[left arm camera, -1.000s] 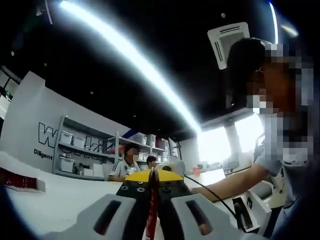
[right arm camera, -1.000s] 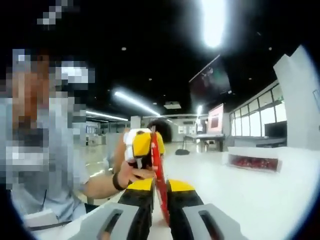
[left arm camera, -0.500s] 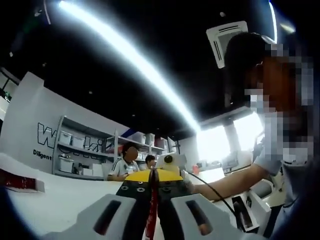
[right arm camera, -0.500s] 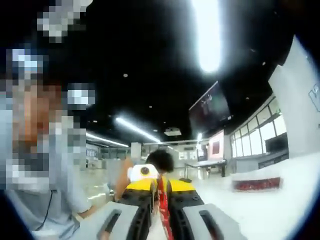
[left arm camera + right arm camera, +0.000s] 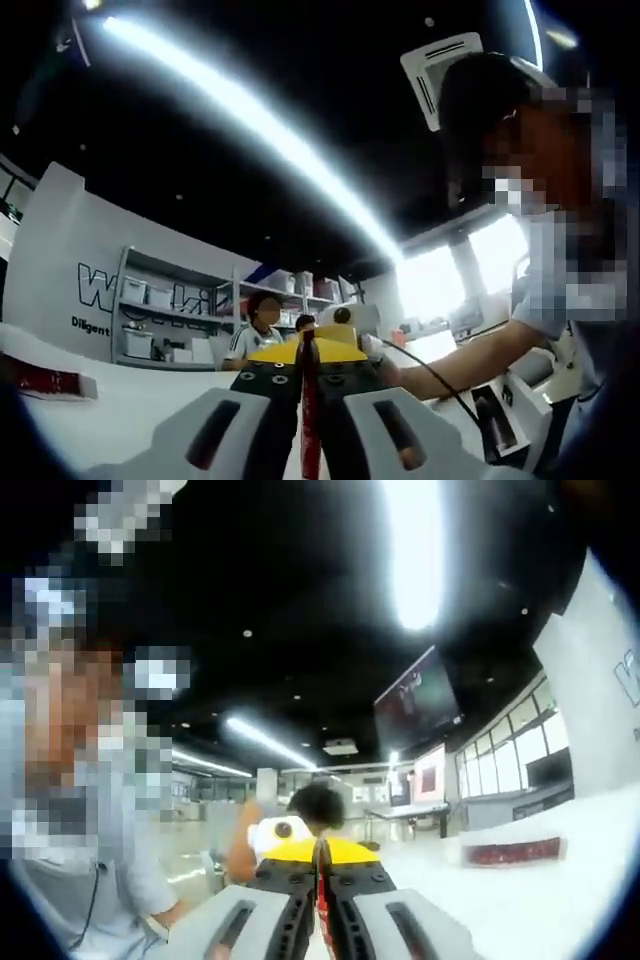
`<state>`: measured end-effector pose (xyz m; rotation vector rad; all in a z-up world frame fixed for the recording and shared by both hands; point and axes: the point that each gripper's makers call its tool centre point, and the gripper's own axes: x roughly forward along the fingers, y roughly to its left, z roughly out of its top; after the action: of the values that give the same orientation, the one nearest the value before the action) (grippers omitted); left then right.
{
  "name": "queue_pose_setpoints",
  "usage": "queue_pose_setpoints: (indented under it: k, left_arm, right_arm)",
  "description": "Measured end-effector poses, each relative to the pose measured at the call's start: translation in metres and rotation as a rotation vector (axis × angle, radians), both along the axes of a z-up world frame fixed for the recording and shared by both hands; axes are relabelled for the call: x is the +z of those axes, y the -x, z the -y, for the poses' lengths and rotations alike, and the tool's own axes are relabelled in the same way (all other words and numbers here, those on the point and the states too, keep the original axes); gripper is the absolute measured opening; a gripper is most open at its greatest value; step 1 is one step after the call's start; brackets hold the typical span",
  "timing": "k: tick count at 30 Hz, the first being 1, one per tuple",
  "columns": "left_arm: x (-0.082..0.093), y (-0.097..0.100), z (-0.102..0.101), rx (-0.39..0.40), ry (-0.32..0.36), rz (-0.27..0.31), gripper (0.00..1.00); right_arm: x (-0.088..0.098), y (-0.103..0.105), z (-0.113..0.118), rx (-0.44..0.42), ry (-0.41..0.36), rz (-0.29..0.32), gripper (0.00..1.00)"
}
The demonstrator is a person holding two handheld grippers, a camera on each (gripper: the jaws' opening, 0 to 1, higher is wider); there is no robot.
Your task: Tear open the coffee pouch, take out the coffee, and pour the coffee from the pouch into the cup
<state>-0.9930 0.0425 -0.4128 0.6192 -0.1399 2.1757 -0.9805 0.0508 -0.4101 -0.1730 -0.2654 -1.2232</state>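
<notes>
— What does your left gripper [image 5: 306, 368] look made of?
— Matt black jaws with yellow tips that look like plastic, on pale grey moulded shells; your right gripper [image 5: 320, 862] looks the same; the coffee pouch [image 5: 308, 420] pinched between your jaws is a thin red film with a slight sheen.
— And around you?
— The table [image 5: 540, 900] is smooth, white and matt; the red box [image 5: 512, 851] on it looks glossy; the shelving [image 5: 170, 320] looks like pale painted metal.
</notes>
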Motion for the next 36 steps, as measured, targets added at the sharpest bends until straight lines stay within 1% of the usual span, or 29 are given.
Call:
queue_pose_setpoints:
  k: [3,4,5,7,9,10,11,12,13,16,18,19,24,25,28,33,34,36]
  left_arm:
    - [-0.0004,0.0013,0.0001,0.003,-0.001,0.011,0.05]
    - [-0.0006,0.0017,-0.0004,0.008,0.001,0.014,0.05]
    - [-0.0006,0.0023,-0.0001,0.024,0.01,0.007,0.04]
    - [-0.0001,0.0017,0.0,0.042,0.019,-0.002,0.04]
    - [-0.0001,0.0033,0.0004,0.068,0.03,-0.003,0.04]
    - [0.0008,0.0034,0.0004,0.083,0.041,-0.014,0.04]
    - [0.0007,0.0032,0.0,0.099,0.056,-0.024,0.04]
    - [0.0006,0.0039,0.0004,0.118,0.071,-0.034,0.04]
    - [0.0013,0.0038,-0.0002,0.144,0.094,-0.056,0.04]
    - [0.0008,0.0033,-0.0024,0.2,0.144,-0.09,0.03]
    - [0.0003,0.0031,-0.0025,0.198,0.138,-0.078,0.03]
    - [0.0,0.0025,-0.0024,0.18,0.127,-0.058,0.03]
    - [0.0003,0.0029,-0.0004,0.179,0.121,-0.051,0.03]
    - [0.0002,0.0033,-0.0002,0.181,0.121,-0.049,0.03]
    - [-0.0003,0.0025,-0.0012,0.206,0.141,-0.071,0.02]
    - [-0.0002,0.0036,0.0006,0.219,0.143,-0.071,0.02]
    - [-0.0003,0.0036,0.0016,0.204,0.127,-0.053,0.02]
    - [0.0,0.0036,0.0022,0.212,0.133,-0.06,0.02]
  right_arm:
    - [-0.0007,0.0019,0.0006,-0.004,-0.012,0.017,0.02]
    - [-0.001,0.0035,0.001,-0.008,-0.018,0.032,0.02]
    - [-0.0012,0.0045,0.0015,-0.008,-0.029,0.061,0.02]
    - [-0.0003,0.0041,0.0022,-0.016,-0.036,0.069,0.02]
    - [-0.0007,0.006,0.0028,-0.038,-0.043,0.064,0.02]
    - [-0.0005,0.0063,0.0026,-0.034,-0.047,0.085,0.02]
    - [-0.0007,0.0069,0.0025,-0.032,-0.052,0.094,0.02]
    - [-0.0008,0.0071,0.0024,-0.032,-0.055,0.099,0.02]
    - [-0.0008,0.0072,0.0021,-0.032,-0.057,0.102,0.02]
    - [-0.0014,0.0083,0.0016,-0.031,-0.064,0.119,0.02]
    - [-0.0019,0.0088,0.0018,-0.033,-0.066,0.126,0.01]
    - [-0.0019,0.0081,0.0017,-0.029,-0.068,0.129,0.01]
    - [-0.002,0.007,0.0025,-0.048,-0.073,0.115,0.01]
    - [-0.0022,0.0073,0.0027,-0.049,-0.076,0.12,0.01]
    - [-0.0026,0.0078,0.003,-0.046,-0.08,0.135,0.01]
    - [-0.0027,0.009,0.0041,-0.06,-0.082,0.144,0.01]
    - [-0.0028,0.0091,0.0048,-0.066,-0.084,0.144,0.01]
    - [-0.0027,0.0095,0.0052,-0.063,-0.082,0.149,0.01]
